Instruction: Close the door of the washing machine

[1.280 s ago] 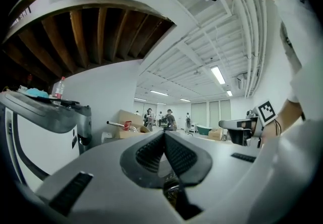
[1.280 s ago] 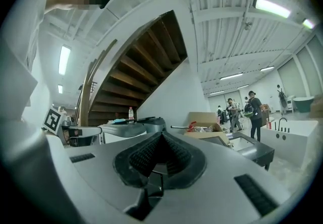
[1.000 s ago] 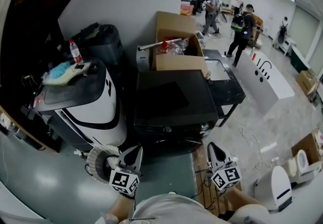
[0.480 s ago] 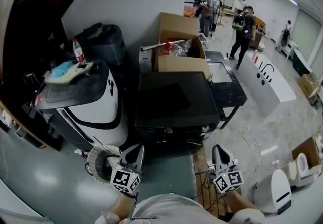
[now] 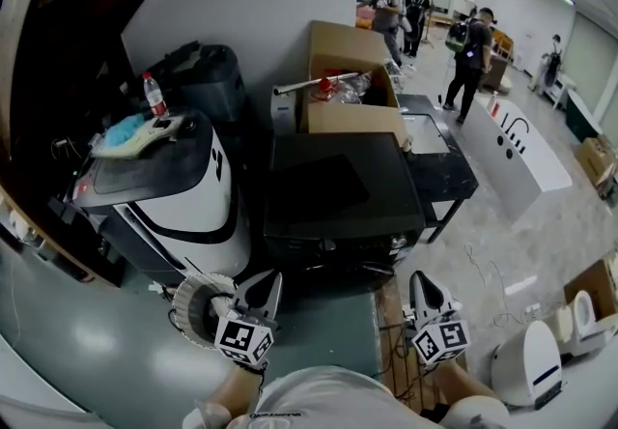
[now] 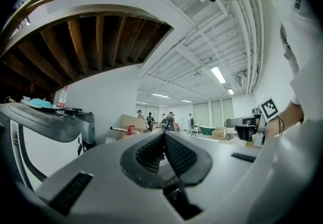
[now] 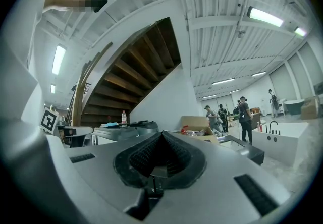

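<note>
The washing machine is white with a curved black stripe and a dark grey top. On it stand a red-capped clear bottle and a blue cloth. To its right are a black cabinet and a brown cardboard box. The left gripper and the right gripper bear black-and-white square markers.

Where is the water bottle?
In the head view the water bottle is on the left, standing upright on top of the white and black machine, just behind the blue cloth.
</note>
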`<state>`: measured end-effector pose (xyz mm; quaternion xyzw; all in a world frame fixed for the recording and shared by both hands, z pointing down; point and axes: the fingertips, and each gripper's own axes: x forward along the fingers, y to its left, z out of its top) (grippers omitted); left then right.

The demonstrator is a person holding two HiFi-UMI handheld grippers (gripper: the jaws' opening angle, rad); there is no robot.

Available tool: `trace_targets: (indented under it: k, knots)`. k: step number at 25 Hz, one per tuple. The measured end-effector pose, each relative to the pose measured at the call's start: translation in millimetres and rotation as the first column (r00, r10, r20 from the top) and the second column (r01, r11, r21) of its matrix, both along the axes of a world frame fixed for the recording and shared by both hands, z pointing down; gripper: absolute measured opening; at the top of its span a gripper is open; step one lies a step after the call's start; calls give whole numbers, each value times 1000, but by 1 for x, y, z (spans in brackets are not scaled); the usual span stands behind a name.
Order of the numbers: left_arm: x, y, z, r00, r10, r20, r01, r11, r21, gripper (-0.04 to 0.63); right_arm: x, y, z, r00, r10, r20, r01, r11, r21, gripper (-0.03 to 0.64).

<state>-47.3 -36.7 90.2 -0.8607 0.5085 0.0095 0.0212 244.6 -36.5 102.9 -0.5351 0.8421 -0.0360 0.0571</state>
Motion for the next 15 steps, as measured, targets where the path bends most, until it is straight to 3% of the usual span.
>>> trace_targets:
  k: [15]
  knots:
    - [3,-1,8,1000,12,-10,-12,1000,-12,2,-4,-5,2,1000,-11,-18,11,1000,10,9]
